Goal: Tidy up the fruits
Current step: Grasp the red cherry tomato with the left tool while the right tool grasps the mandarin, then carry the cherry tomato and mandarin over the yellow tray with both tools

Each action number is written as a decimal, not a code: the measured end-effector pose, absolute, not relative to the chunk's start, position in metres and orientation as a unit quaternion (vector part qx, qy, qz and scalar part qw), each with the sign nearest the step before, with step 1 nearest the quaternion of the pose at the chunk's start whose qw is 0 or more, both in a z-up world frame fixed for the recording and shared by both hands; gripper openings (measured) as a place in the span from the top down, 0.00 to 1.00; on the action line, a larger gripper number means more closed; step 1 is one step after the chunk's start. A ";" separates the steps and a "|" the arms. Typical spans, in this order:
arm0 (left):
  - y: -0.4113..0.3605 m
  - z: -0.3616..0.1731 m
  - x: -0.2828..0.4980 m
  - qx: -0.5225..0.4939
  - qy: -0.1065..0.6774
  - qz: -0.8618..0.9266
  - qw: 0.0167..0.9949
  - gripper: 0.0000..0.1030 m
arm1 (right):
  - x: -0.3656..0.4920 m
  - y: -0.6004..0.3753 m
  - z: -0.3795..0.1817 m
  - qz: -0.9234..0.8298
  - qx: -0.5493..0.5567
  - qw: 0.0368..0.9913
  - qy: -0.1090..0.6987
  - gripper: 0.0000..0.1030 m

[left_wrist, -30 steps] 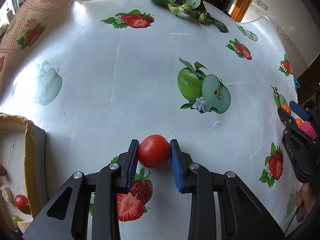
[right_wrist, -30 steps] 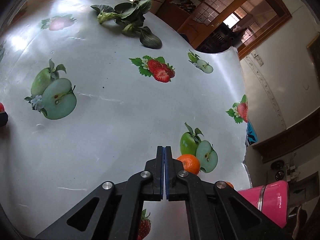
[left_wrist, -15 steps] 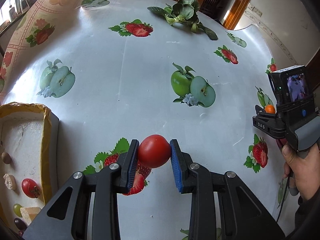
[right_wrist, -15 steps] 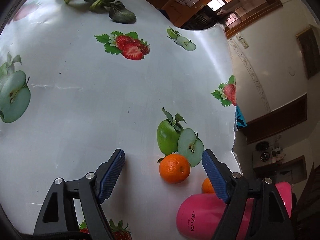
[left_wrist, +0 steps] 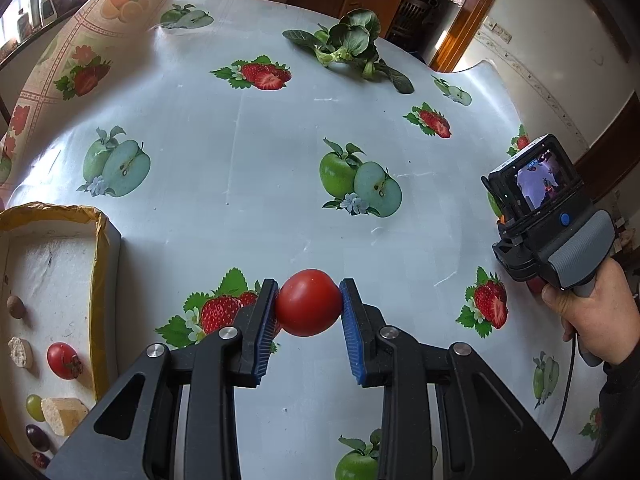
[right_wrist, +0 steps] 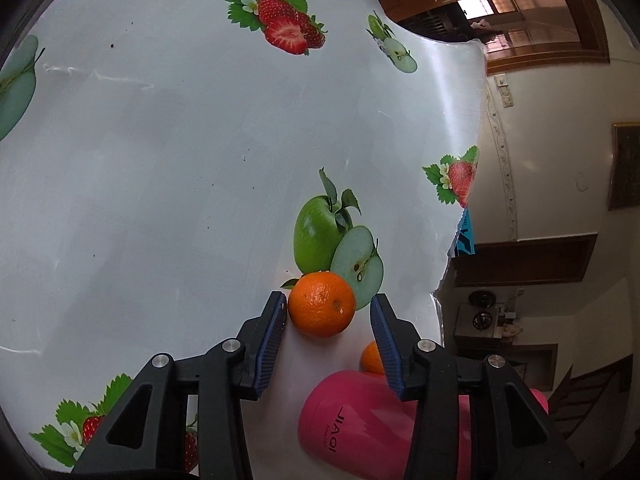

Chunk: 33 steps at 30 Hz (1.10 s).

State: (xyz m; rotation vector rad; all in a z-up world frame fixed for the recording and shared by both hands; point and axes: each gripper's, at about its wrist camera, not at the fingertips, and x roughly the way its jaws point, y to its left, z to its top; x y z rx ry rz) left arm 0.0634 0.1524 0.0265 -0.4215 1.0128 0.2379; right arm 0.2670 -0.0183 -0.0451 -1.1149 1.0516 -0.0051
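Left wrist view: my left gripper [left_wrist: 308, 309] pinches a round red tomato [left_wrist: 308, 302] above the fruit-print table [left_wrist: 240, 160] (yellow-rimmed white tray [left_wrist: 98, 264] at left).

Right wrist view: my right gripper [right_wrist: 329, 312] is spread around a round orange [right_wrist: 321, 304] resting on the table, beside a pink bottle [right_wrist: 360, 420].

left claw [left_wrist: 308, 312] clamps tomato [left_wrist: 308, 303] | box [left_wrist: 102, 280] at left

Tomato [left_wrist: 308, 302]: red. Orange [right_wrist: 321, 304]: orange. Flask [right_wrist: 360, 420]: pink. Tool [left_wrist: 308, 320] pads [left_wrist: 352, 330]: blue. Tabletop [left_wrist: 240, 152]: pale, printed strawberries, green apples.
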 end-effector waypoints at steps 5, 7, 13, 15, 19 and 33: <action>0.154 0.030 0.059 -0.201 0.478 0.112 0.848 0.72 | 0.256 -0.016 -0.042 0.026 -0.506 0.722 0.471 0.68; 0.154 0.032 0.055 -0.202 0.475 0.113 0.849 0.72 | 0.239 -0.009 -0.032 0.047 -0.499 0.734 0.458 0.68; 0.153 0.038 0.037 -0.199 0.474 0.121 0.849 0.72 | 0.169 -0.003 0.021 0.180 -0.325 0.799 0.473 0.68; 0.153 0.039 0.029 -0.199 0.476 0.123 0.848 0.72 | 0.147 -0.005 0.029 0.230 -0.244 0.801 0.496 0.68; 0.153 0.041 0.010 -0.195 0.479 0.134 0.845 0.72 | 0.107 -0.009 0.035 0.308 -0.110 0.788 0.522 0.68; 0.176 0.056 -0.051 -0.195 0.468 0.173 0.844 0.72 | 0.023 0.023 0.065 0.392 -0.031 0.762 0.515 0.68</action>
